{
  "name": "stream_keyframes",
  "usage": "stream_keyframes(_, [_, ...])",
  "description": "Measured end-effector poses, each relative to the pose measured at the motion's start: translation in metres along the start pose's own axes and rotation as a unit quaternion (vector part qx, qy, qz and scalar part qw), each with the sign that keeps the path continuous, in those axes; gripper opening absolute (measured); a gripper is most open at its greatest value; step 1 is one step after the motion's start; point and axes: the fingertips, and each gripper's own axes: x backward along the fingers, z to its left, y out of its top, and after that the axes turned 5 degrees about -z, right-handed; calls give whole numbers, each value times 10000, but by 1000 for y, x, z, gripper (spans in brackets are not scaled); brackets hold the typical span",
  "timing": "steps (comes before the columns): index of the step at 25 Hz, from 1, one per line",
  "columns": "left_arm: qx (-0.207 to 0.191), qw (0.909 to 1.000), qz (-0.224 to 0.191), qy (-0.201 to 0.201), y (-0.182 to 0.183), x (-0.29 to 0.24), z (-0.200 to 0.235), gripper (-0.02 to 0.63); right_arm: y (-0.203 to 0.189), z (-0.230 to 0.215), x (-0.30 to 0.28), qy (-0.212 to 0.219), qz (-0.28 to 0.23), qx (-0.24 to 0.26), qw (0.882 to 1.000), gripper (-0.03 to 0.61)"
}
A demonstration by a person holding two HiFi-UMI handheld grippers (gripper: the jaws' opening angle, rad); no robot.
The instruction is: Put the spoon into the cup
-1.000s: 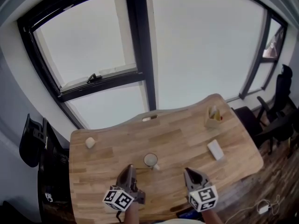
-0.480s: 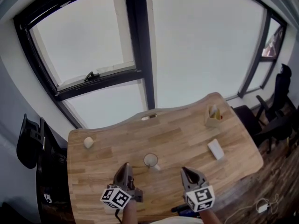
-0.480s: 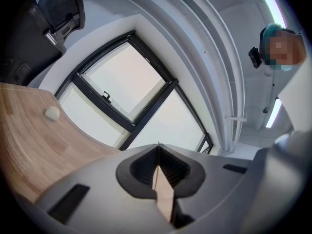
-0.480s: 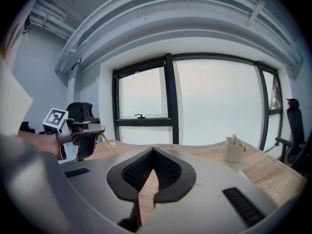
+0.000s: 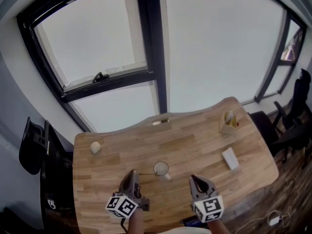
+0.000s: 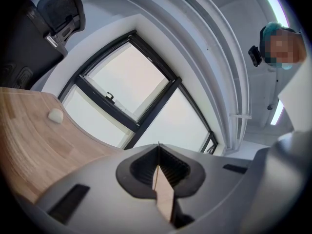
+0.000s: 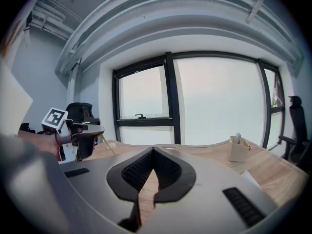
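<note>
My left hand-held gripper (image 5: 132,173) pinches the thin spoon (image 7: 106,141) just left of the cup (image 5: 161,168), the right hand-held gripper (image 5: 194,178) sits clenched and empty, so I would lift the spoon's free end over the rim and lower it gently.

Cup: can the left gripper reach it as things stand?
Probably yes: the cup stands just ahead of the left gripper holding the spoon, nothing between them; the right gripper sits aside.
</note>
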Motion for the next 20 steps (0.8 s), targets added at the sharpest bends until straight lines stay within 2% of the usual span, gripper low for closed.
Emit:
stream_keyframes(8, [210,9996,17,191,-3,-9,15,3,-10,-5,-19,58,86,-109,9999,-3])
stream_keyframes(20, [121,9993,131,342,-12,-22,35,3,-23,-17,-36,62,287,-185,9994,-3])
